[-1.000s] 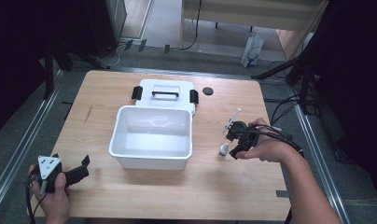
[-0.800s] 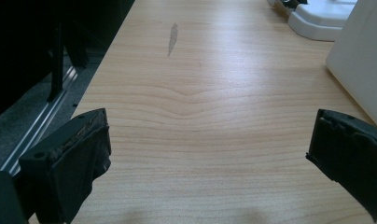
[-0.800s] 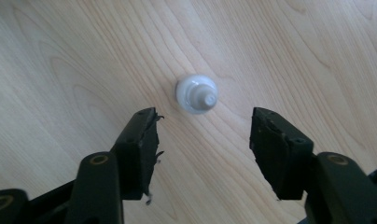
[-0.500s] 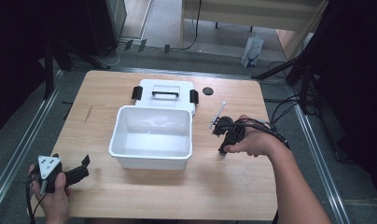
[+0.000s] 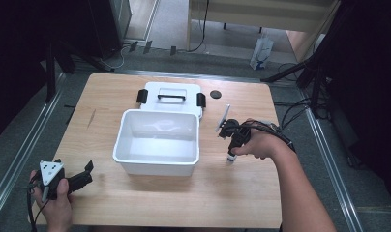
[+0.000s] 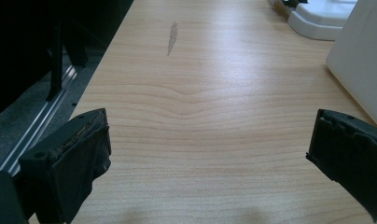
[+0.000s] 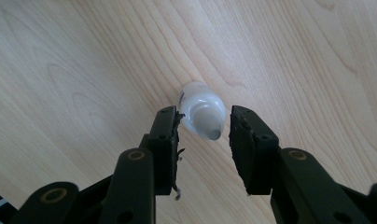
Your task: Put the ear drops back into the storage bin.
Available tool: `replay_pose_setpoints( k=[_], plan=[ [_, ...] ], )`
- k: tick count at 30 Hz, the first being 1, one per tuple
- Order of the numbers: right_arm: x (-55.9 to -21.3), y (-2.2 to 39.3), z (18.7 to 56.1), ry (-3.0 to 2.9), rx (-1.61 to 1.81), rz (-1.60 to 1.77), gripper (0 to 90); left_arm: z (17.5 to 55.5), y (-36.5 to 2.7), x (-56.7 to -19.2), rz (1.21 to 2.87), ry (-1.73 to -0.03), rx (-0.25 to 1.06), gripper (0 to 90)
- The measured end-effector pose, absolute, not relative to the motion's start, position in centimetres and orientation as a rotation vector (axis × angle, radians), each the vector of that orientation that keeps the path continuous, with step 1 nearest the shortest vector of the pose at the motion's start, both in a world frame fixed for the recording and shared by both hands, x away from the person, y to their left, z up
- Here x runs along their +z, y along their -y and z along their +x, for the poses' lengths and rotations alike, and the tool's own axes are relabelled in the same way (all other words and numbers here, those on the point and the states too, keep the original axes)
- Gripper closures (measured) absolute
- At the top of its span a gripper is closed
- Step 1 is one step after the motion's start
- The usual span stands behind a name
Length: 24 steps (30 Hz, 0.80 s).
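In the right gripper view, a small white bottle (image 7: 201, 112) stands just above the middle of the frame, between the two black jaws of the right hand-held gripper (image 7: 204, 135). The jaws have just been closing around it; the left one looks to be touching the bottle's side, while a thin gap shows at the right one, so a firm pinch cannot be confirmed. In the high view the same bottle (image 5: 230, 157) sits on the worktop (image 5: 135, 203) right of centre, mostly covered by the right hand-held gripper (image 5: 231, 151) and the hand on it, so only its bottom end shows.

The left hand-held gripper (image 5: 84, 173) rests at the lower left of the high view, jaws spread wide with nothing between them.

A white tub (image 5: 157, 164) stands mid-frame; it looks empty inside. Its lid (image 5: 170, 99) with black clips lies just behind it. The tub's side (image 6: 359, 70) is cut off at the right edge of the left gripper view.
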State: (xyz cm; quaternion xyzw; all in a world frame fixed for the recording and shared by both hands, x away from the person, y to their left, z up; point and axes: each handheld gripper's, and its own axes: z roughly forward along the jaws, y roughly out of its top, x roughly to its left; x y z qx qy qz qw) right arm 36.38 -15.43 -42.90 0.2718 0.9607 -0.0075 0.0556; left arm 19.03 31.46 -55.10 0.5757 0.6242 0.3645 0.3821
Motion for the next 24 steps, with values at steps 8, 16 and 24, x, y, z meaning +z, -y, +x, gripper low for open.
replay_pose_setpoints(
  k=[8,16,24],
  plan=[
    [-44.2,15.6,37.0,-2.93,-0.069,0.848,67.8,19.0,-31.5,-55.1,1.471,-1.592,0.929,0.0],
    [-45.1,16.0,37.4,-2.941,-0.049,0.907,70.7,19.0,-31.5,-55.1,1.472,-1.59,0.931,0.0],
    [-45.0,16.2,37.2,-2.997,-0.019,0.836,72.1,19.0,-31.5,-55.1,1.472,-1.59,0.931,0.0]
  ],
)
